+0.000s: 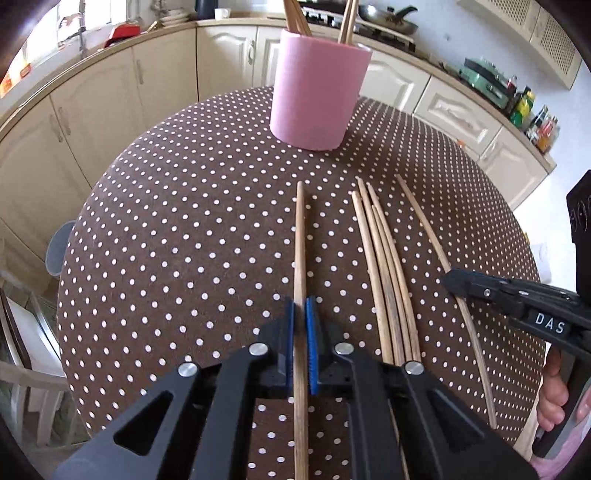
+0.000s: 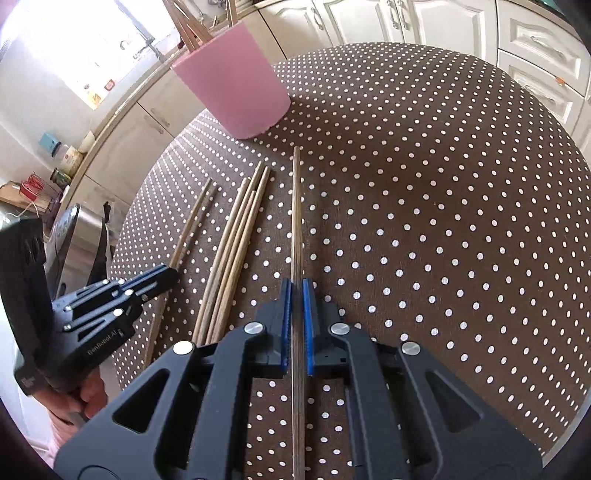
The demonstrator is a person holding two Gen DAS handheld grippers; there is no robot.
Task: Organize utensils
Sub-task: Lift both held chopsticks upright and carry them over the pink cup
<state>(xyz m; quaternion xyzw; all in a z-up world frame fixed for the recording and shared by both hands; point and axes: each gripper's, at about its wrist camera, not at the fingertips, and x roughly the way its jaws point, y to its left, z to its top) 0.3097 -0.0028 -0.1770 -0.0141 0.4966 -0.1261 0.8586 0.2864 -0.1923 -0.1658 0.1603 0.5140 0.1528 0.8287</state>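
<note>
A pink cup [image 1: 314,92] stands at the far side of the round dotted table [image 1: 184,221] and holds several wooden chopsticks. My left gripper [image 1: 300,306] is shut on one chopstick [image 1: 300,236] that lies along the table. To its right lies a bundle of several chopsticks [image 1: 384,266]. My right gripper [image 2: 295,288] is shut on another single chopstick [image 2: 295,206]; it also shows in the left wrist view [image 1: 448,278]. The cup [image 2: 236,85] and bundle [image 2: 236,236] show in the right wrist view, with my left gripper [image 2: 171,275] at the left.
Cream kitchen cabinets [image 1: 129,92] curve round behind the table. A countertop holds a pan [image 1: 388,18] and bottles [image 1: 532,114]. A chair [image 1: 33,387] stands at the table's left edge.
</note>
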